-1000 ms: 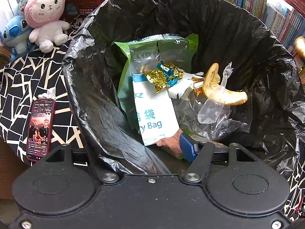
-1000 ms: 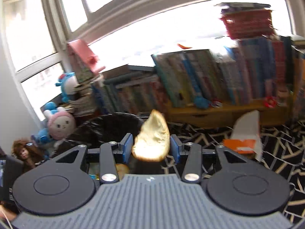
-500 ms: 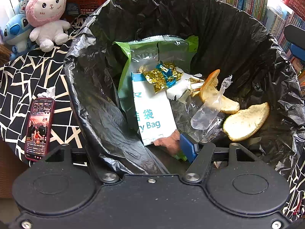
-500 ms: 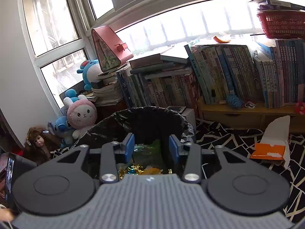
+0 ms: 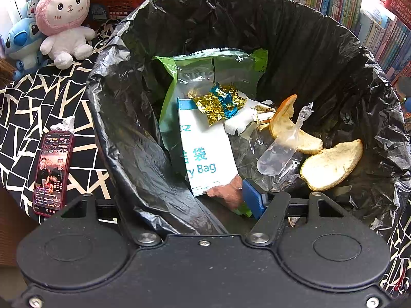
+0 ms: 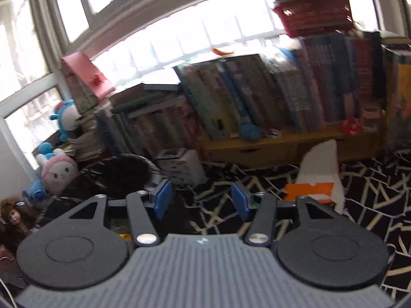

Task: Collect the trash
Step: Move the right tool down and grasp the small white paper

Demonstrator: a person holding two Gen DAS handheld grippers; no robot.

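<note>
Two grippers: left at the bin, right over the patterned floor.
Left gripper (image 5: 185, 200): jaws astride the near rim of the black bin liner (image 5: 123, 118); one blue pad (image 5: 253, 201) shows inside the bin, the other is hidden behind the plastic, so whether they pinch the liner cannot be told.
Right gripper (image 6: 201, 201): jaws opening, nothing between the blue pads; view blurred.
Bin contents, nearest: white "Bag" packet (image 5: 208, 154) on a green pouch (image 5: 231, 66), its lower corner by the blue pad.
Bin contents, right: two bread slices, one (image 5: 331, 168) lying against the liner wall, the other (image 5: 287, 125) behind it under a clear wrapper (image 5: 280, 151).
Bin contents, middle: crumpled gold and blue foil (image 5: 218, 101) on top of the packets.
Beside bin, left: phone (image 5: 52, 172) with lit screen, on black-and-white patterned cloth (image 5: 38, 102).
Floor, right view: white and orange carton (image 6: 318, 179) lying just beyond the right gripper.
Further back: pink plush rabbit (image 5: 63, 18); rows of books (image 6: 257, 95) beneath windows.
</note>
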